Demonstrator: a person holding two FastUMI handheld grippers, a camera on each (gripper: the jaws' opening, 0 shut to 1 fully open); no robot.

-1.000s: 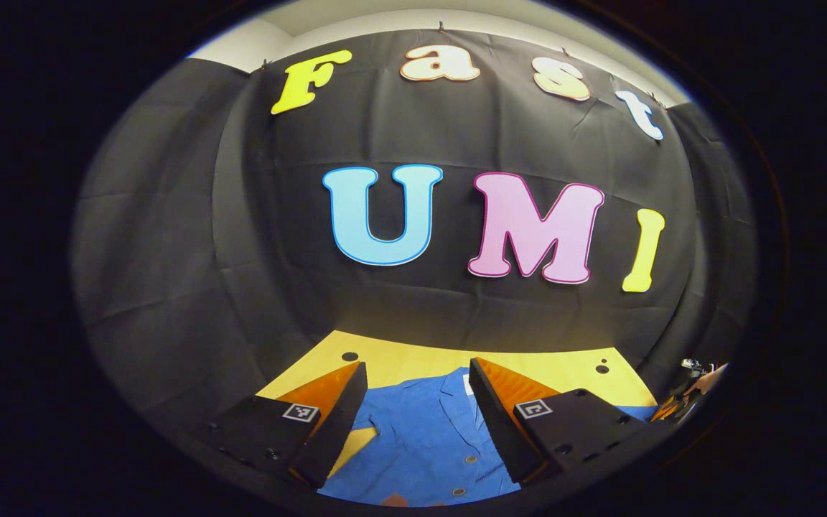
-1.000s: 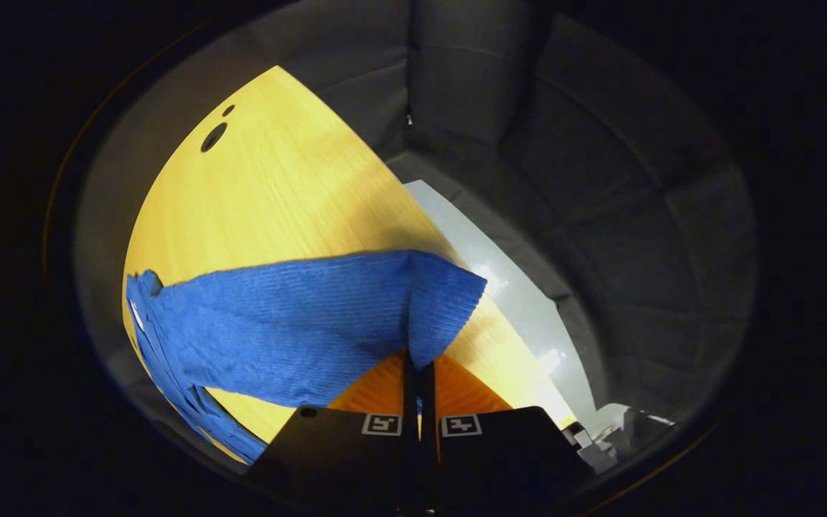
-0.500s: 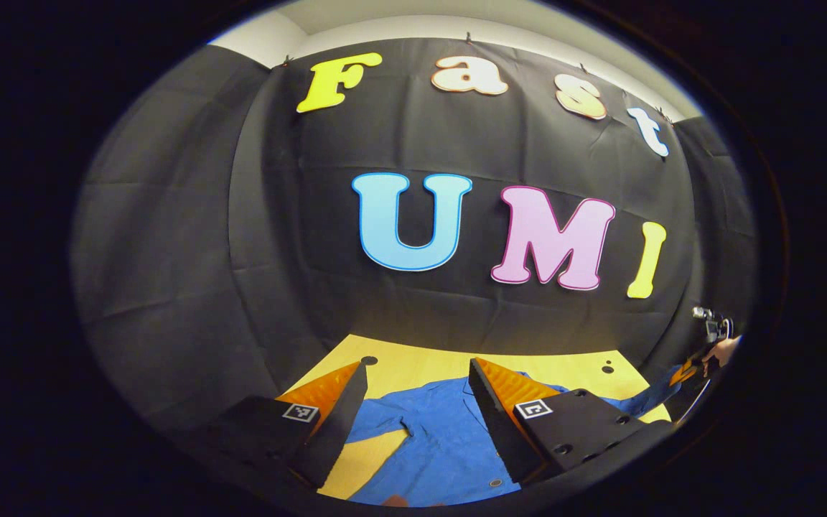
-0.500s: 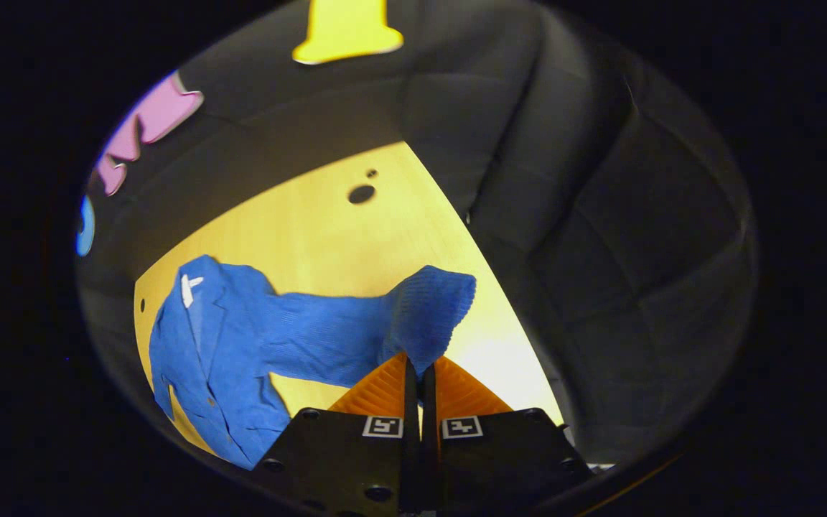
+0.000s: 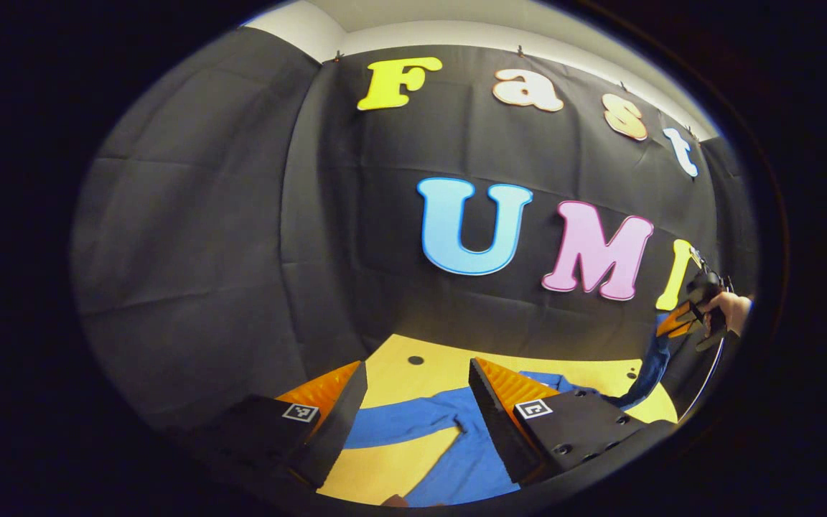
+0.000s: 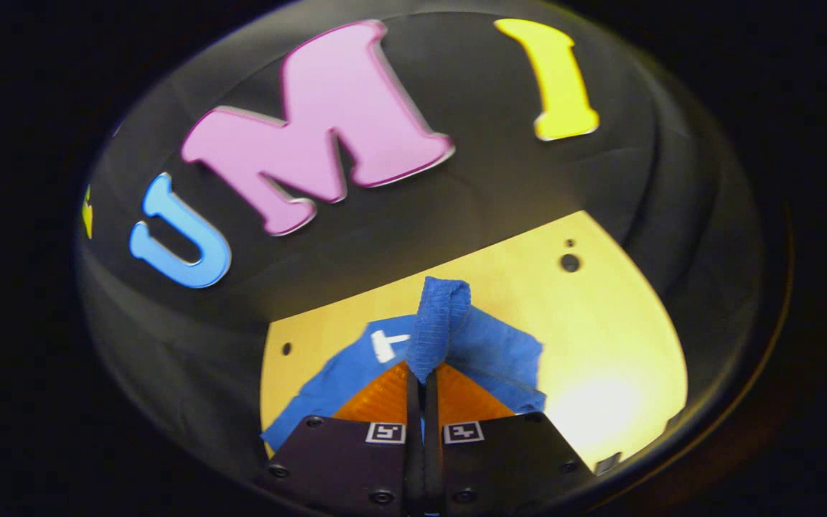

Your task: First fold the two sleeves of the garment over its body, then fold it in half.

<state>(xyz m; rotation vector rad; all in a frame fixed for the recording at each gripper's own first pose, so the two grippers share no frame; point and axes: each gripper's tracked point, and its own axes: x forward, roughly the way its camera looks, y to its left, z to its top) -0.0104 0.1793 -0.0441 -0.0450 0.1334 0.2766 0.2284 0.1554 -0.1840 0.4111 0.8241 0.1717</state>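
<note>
Left gripper view: left gripper (image 5: 413, 402) hanging spread and empty over the table (image 5: 392, 467), shirt (image 5: 471, 459) lying flat at 6 o'clock, its other sleeve (image 5: 392, 424) pointing toward 9. Right gripper view: right gripper (image 6: 422, 380) pinching the sleeve cuff (image 6: 438, 323), lifted; shirt body lying beyond at 12 o'clock, so the fold likely goes straight forward.

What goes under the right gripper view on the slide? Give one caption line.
Right gripper shut on the blue garment's sleeve, lifted over the shirt body on the yellow table.

one blue garment (image 5: 456, 459); one yellow table (image 6: 600, 337), two tools (image 5: 413, 402) (image 6: 421, 388), one hand (image 5: 733, 310)
</note>
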